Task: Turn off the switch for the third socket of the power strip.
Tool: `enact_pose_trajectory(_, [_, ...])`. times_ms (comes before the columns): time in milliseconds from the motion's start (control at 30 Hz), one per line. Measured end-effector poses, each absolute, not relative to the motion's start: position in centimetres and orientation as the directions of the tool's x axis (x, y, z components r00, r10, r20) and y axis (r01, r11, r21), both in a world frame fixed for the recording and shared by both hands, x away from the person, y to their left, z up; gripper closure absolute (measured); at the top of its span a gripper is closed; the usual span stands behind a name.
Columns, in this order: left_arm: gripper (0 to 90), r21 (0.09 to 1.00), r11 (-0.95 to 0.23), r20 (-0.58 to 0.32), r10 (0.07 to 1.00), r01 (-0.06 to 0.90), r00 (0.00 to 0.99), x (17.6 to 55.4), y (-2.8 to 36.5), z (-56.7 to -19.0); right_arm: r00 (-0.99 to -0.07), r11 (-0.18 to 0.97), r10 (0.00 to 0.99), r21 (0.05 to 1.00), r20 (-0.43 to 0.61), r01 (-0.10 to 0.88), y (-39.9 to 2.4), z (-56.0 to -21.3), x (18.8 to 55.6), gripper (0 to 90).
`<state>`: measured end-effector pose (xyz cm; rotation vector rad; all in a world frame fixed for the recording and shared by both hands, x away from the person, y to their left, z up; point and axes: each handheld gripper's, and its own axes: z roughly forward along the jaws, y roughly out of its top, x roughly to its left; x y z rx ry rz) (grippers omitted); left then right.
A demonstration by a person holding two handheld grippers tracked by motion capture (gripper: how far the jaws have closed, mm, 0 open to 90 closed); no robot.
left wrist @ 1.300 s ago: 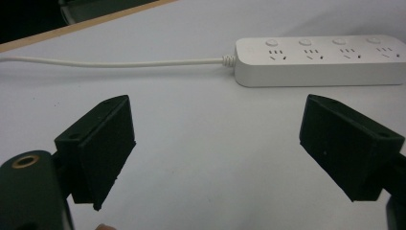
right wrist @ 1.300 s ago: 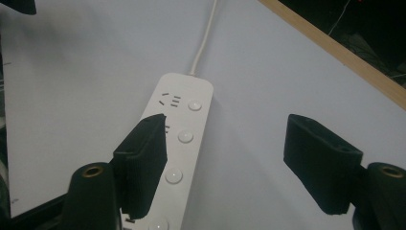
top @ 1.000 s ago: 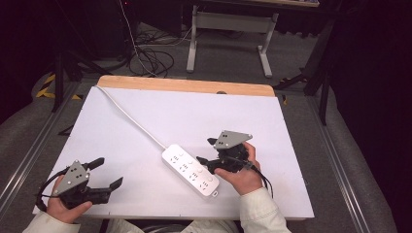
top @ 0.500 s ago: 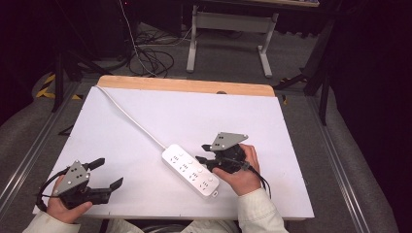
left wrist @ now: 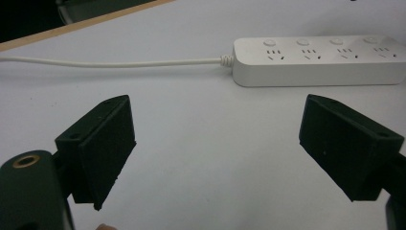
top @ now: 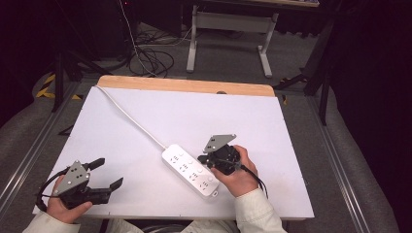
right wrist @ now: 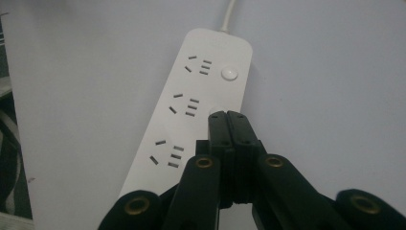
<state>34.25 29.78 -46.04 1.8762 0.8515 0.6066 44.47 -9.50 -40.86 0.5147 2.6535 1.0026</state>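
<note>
**Clenched right gripper on the power strip, left gripper wide and idle**

White board covers the table (top: 272, 126), with a bare wooden strip along its far edge. At about 7 o'clock on the board, nearest the person, the left gripper (top: 108, 174) rests in the left hand (top: 60, 206); its jaws stand wide apart with nothing between them, released. In the left gripper view those jaws frame bare board, and the power strip (left wrist: 318, 60) lies well beyond them, untouched.

Toward 5 o'clock the right hand (top: 240, 177) holds the right gripper (top: 201, 158). Its jaws have just been closing and are now clenched together with nothing gripped between them. In the right gripper view the closed tips (right wrist: 228, 116) sit over the strip's second round button, which they mostly cover; whether they press on it or hover just above cannot be told.

The power strip (top: 190, 170) lies slantwise just below the board's middle, running from about 10 o'clock to 4 o'clock. Its white cord (top: 128, 116) leaves the far end and trails toward 10 o'clock, off the board's far left corner.

Beyond the table, at 12 o'clock, stand the legs of a grey stand (top: 265, 58), with loose cables (top: 150, 58) on the floor at 11 o'clock. The surroundings past them are too dark to make out.
</note>
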Motion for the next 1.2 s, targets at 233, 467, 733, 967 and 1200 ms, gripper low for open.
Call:
enact_pose_trajectory(233, [12.7,0.904,-0.307,0.053,0.771,0.297,0.635,34.3,29.8,-46.0,-0.897,0.722,0.434,0.63,-0.088,0.287,-9.2,-41.7,44.9,90.0])
enact_pose_trajectory(467, [12.7,0.903,-0.309,0.055,0.771,0.298,0.635,34.3,29.8,-46.0,-0.899,0.751,0.431,0.583,-0.08,0.309,-8.7,-42.6,45.2,90.0])
enact_pose_trajectory(733, [12.7,0.903,-0.311,0.057,0.771,0.297,0.634,34.3,29.8,-46.0,-0.901,0.771,0.427,0.549,-0.071,0.322,-8.1,-43.3,45.3,90.0])
enact_pose_trajectory(967, [12.7,0.903,-0.311,0.056,0.769,0.296,0.637,34.3,29.8,-46.1,-0.905,0.779,0.419,0.54,-0.071,0.319,-7.7,-43.6,45.2,90.0])
enact_pose_trajectory(1200, [12.7,0.904,-0.31,0.055,0.769,0.296,0.637,34.3,29.8,-46.1,-0.904,0.777,0.422,0.54,-0.066,0.323,-7.5,-43.8,45.2,90.0])
